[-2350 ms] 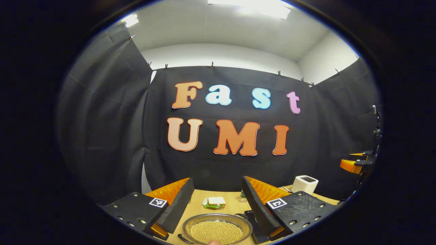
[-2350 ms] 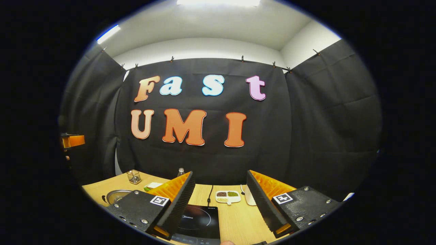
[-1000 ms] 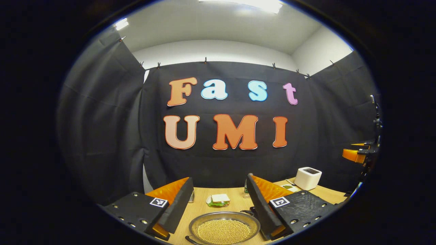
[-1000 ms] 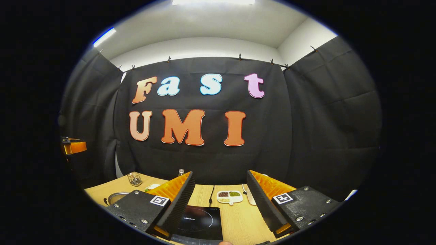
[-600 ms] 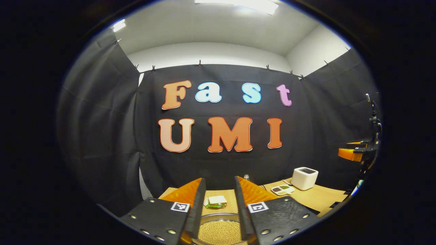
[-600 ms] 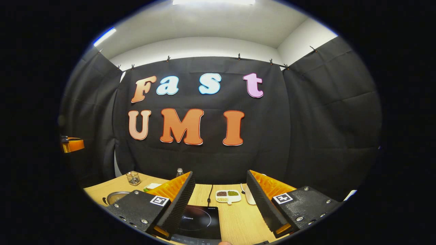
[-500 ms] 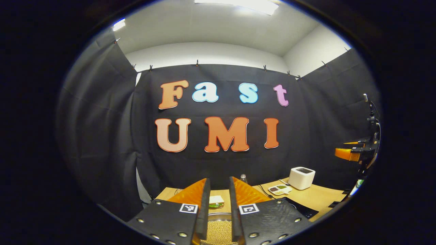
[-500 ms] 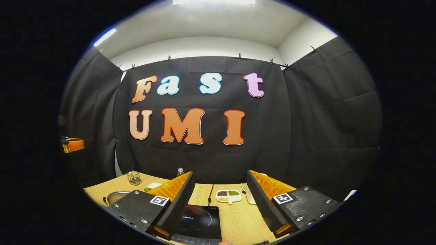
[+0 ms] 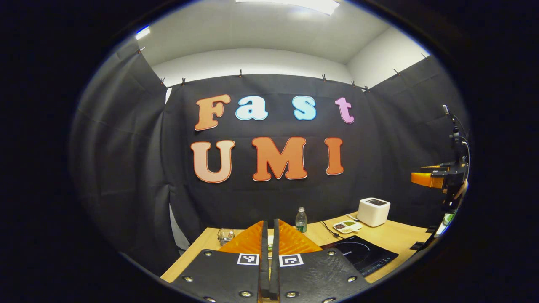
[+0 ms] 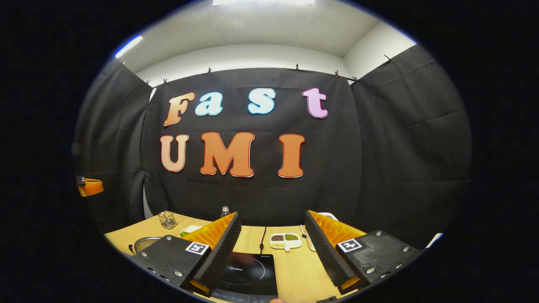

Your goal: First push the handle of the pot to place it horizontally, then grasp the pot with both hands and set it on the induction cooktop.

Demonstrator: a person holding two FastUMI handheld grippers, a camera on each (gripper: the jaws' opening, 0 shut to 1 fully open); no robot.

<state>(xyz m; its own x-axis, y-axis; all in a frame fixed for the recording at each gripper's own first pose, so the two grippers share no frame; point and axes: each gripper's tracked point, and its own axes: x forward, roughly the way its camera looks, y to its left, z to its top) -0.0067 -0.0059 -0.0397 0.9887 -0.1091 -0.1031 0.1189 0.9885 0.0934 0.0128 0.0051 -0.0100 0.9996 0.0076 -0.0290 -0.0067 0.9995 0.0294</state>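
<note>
Left gripper (image 9: 269, 256) with fingers closed together on nothing, right gripper (image 10: 273, 248) fingers spread wide above the induction cooktop (image 10: 248, 273), pot (image 10: 142, 243) near the bench's (image 10: 294, 273) left edge.

My right tongs (image 10: 273, 256) hang spread wide above the desk (image 10: 301, 269), gripping nothing. Between the 2 fingers lies the induction cooktop (image 10: 248, 271), its cord running back toward the wall. Beyond it sits a small divided dish (image 10: 285, 241). At far left the pot (image 10: 141, 243) rests near a glass (image 10: 166, 219) and bottle (image 10: 225, 210).
</note>
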